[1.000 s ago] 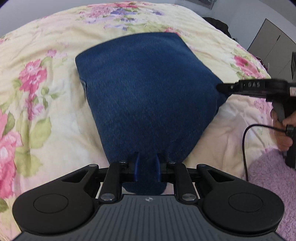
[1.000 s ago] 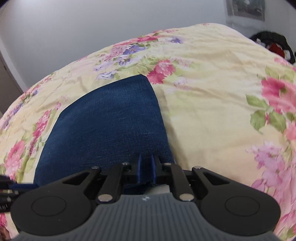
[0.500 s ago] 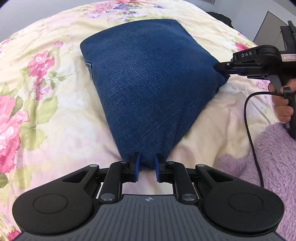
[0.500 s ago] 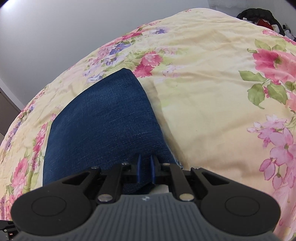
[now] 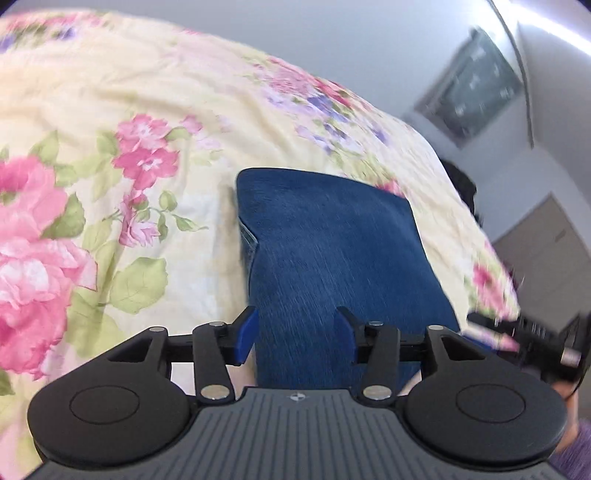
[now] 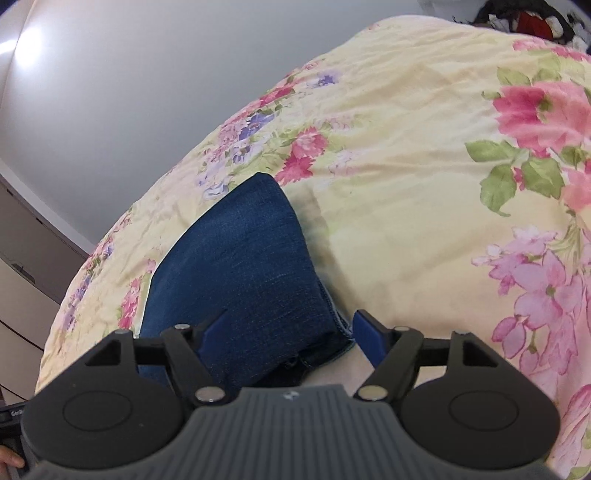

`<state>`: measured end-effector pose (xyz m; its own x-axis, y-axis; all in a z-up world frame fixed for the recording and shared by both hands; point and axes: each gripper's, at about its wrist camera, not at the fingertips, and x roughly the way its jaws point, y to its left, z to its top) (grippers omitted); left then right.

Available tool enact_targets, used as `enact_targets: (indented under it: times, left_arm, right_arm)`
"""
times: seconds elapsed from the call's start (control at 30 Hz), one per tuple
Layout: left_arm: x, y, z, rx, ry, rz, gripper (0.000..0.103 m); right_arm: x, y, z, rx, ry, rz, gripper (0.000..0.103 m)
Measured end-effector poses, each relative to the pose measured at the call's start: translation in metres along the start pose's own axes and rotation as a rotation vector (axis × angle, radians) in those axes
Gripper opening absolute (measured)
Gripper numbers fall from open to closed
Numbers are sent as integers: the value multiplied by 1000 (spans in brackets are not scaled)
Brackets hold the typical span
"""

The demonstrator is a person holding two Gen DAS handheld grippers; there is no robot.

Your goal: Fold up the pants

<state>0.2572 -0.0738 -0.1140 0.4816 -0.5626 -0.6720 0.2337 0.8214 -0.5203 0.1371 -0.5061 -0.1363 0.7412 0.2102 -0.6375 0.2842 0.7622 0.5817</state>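
A yellow floral bedspread point(image 5: 155, 110) fills most of the view. Beyond the bedspread stand a grey wall point(image 6: 129, 92) and a framed picture point(image 5: 476, 88); a dark clothes heap point(image 6: 524, 18) sits past its far corner.

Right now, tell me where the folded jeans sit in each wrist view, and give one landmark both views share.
Left wrist view: folded jeans at centre, running down between the opening jaws.
Right wrist view: folded jeans left of centre, near end between the opening jaws.
Shared landmark: the floral bedspread beneath them.
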Motion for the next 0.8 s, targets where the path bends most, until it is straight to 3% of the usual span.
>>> enact_targets:
  times: [0.13, 0.4, 0.6, 0.67, 0.8]
  left_arm:
    - [29, 17, 10, -109, 2, -67, 63]
    - [79, 44, 22, -245, 25, -109, 64]
    - [104, 47, 28, -222, 37, -152, 67]
    - [107, 46, 29, -209, 40, -158, 65]
    - [106, 39, 32, -165, 47, -131, 61]
  right_arm:
    - [17, -26, 1, 150, 51, 72, 71]
    - [48, -47, -8, 324, 83, 159, 67]
    - [62, -50, -7, 346, 88, 197, 66]
    - [65, -50, -7, 348, 81, 202, 62]
    - [63, -47, -7, 347, 76, 206, 43]
